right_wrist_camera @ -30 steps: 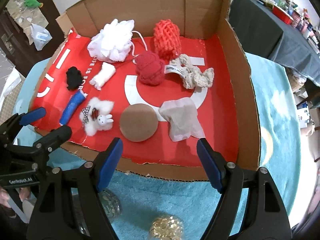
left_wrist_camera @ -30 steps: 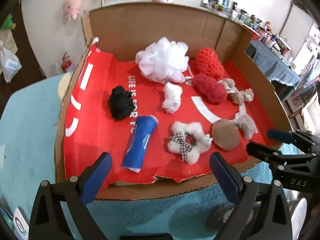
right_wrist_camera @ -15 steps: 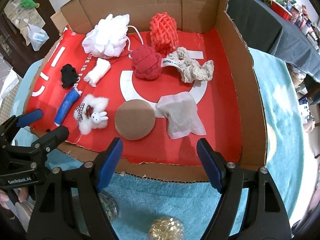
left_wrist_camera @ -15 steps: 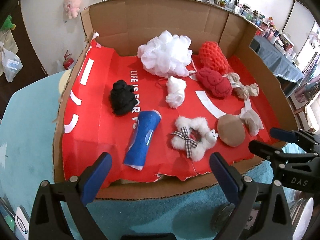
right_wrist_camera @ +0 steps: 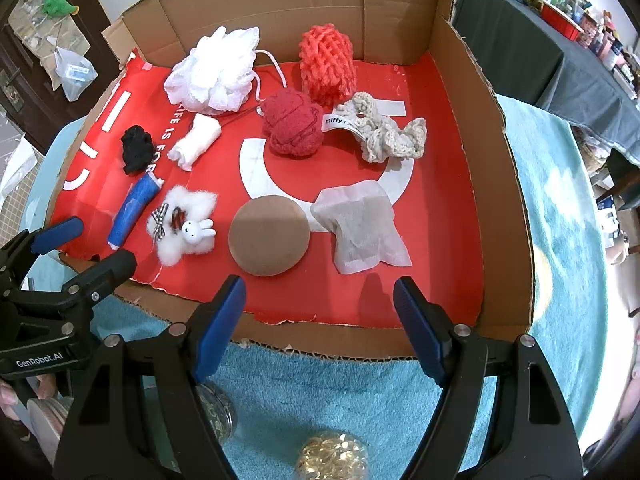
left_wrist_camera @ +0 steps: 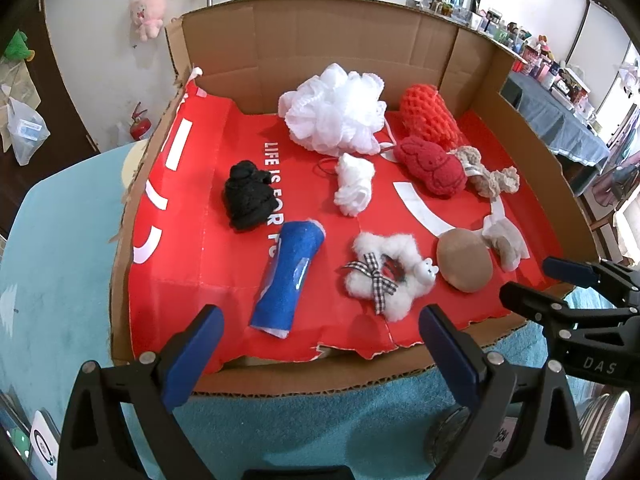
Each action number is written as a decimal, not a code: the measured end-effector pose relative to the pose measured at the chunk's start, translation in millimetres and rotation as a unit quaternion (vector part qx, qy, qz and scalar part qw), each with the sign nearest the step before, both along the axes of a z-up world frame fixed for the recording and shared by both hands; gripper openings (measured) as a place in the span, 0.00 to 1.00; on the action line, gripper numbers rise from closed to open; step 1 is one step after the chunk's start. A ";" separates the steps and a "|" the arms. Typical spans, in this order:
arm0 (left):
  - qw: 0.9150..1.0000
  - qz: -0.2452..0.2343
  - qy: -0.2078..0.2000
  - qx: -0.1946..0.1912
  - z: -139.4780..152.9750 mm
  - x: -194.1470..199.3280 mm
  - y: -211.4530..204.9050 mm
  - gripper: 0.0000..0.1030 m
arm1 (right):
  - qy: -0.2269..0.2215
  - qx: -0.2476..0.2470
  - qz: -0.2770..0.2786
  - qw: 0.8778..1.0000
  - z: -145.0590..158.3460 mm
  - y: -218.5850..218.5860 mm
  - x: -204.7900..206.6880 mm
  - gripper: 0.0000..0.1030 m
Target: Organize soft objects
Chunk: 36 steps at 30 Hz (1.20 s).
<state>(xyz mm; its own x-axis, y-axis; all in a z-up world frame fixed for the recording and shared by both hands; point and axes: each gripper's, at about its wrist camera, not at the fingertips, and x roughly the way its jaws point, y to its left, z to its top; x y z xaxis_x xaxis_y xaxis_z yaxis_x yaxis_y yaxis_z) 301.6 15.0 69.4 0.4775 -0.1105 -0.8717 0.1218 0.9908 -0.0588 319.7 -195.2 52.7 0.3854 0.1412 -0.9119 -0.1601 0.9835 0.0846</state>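
Note:
A cardboard tray (left_wrist_camera: 132,240) (right_wrist_camera: 500,184) lined with red paper holds several soft things: a white mesh pouf (left_wrist_camera: 336,112) (right_wrist_camera: 214,72), an orange knit piece (left_wrist_camera: 430,114) (right_wrist_camera: 328,64), a dark red knit ball (left_wrist_camera: 432,166) (right_wrist_camera: 294,124), a beige crochet scrunchie (right_wrist_camera: 384,132), a black scrunchie (left_wrist_camera: 248,196) (right_wrist_camera: 136,150), a white cloth roll (left_wrist_camera: 354,184), a blue roll (left_wrist_camera: 290,278) (right_wrist_camera: 134,208), a fluffy white scrunchie with a bunny (left_wrist_camera: 386,274) (right_wrist_camera: 184,228), a brown round puff (left_wrist_camera: 464,260) (right_wrist_camera: 270,240) and a grey pouch (right_wrist_camera: 362,230). My left gripper (left_wrist_camera: 320,344) and right gripper (right_wrist_camera: 320,316) are open and empty, at the tray's near edge.
The tray stands on a teal towel (right_wrist_camera: 320,392). A jar of gold beads (right_wrist_camera: 332,456) and a glass jar (right_wrist_camera: 218,412) sit under my right gripper. A dark-clothed table (right_wrist_camera: 540,40) with clutter stands at the right; plush toys (left_wrist_camera: 148,10) hang on the wall.
Both grippers have moved forward toward the tray, so its contents look nearer. Nothing in the tray has moved; both stay open.

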 end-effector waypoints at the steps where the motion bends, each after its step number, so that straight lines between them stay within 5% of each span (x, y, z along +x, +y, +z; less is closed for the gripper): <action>1: 1.000 0.000 0.000 0.000 0.1 0.0 0.1 0.97 | 0.000 0.000 0.000 1.000 0.1 0.4 -0.3 0.73; 36: 1.000 0.001 0.000 -0.002 0.9 -1.4 1.0 0.97 | -0.005 0.001 0.002 1.000 1.1 -0.4 -2.0 0.73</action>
<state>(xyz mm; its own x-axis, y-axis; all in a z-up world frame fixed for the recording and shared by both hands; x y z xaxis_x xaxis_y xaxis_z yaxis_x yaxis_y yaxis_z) 300.2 16.0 70.3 0.4781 -0.1133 -0.8710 0.1190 0.9909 -0.0636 317.7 -195.6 53.8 0.3940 0.1448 -0.9076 -0.1650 0.9826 0.0851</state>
